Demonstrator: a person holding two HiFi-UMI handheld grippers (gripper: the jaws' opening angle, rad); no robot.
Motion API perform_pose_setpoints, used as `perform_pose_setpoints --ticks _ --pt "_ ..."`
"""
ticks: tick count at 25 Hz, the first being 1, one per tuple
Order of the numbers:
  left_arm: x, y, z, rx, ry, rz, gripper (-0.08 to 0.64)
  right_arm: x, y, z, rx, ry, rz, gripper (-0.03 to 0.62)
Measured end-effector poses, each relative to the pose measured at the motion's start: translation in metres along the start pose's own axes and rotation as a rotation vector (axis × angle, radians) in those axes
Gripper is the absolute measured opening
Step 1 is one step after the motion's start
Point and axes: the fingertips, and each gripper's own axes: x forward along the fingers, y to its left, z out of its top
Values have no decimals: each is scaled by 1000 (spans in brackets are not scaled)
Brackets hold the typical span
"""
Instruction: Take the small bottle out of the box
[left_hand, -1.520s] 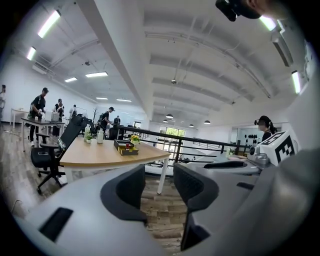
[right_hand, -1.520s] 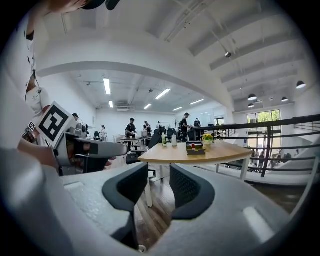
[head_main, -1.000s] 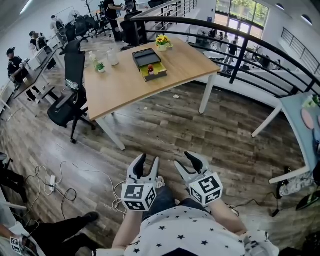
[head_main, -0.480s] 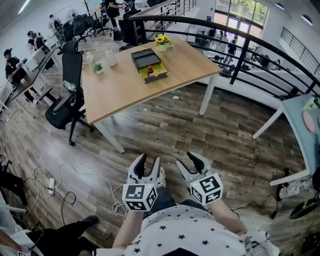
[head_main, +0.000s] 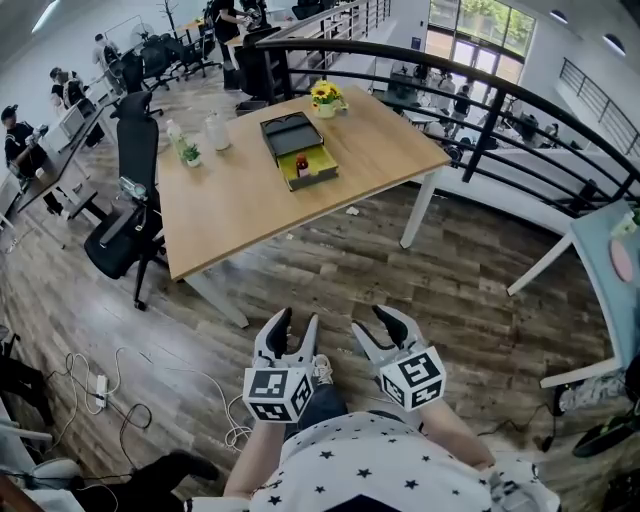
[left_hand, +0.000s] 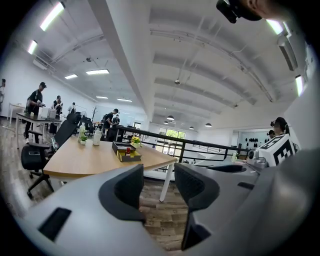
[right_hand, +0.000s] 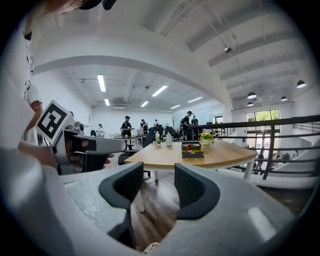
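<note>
Two hand-held grippers are hanging low in front of the person's star-printed white shirt (head_main: 375, 460), above the dark wood-plank floor (head_main: 430, 265) and well apart from the long light-wood counter (head_main: 250, 195). The left hand-held gripper (head_main: 296, 325) is holding its grey jaws apart with nothing between them; only floor and the counter's white leg are showing through the gap. The right hand-held gripper (head_main: 377, 327) is likewise standing open and empty, pointing the same way as the left one just beside it.

The small red-capped bottle (head_main: 302, 164) is standing upright inside the shallow black box with a yellow lining (head_main: 316, 181), whose dark lid is lying open behind it. That box is sitting toward the counter's far edge, near a pot of yellow sunflowers (head_main: 323, 95) placed right at that edge. A small green potted plant (head_main: 190, 153) and a clear jug (head_main: 217, 132) are standing close to the counter's far-left corner. A black office chair (head_main: 125, 215) is standing by the counter's left edge.
</note>
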Motion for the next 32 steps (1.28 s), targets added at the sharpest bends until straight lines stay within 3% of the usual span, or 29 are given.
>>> perform_pose_setpoints --ticks 14,32 --pt "103 66 49 5 36 -14 173 109 -58 47 23 14 -3 179" --pt "210 148 86 12 41 -41 173 230 -111 84 17 3 -29 179"
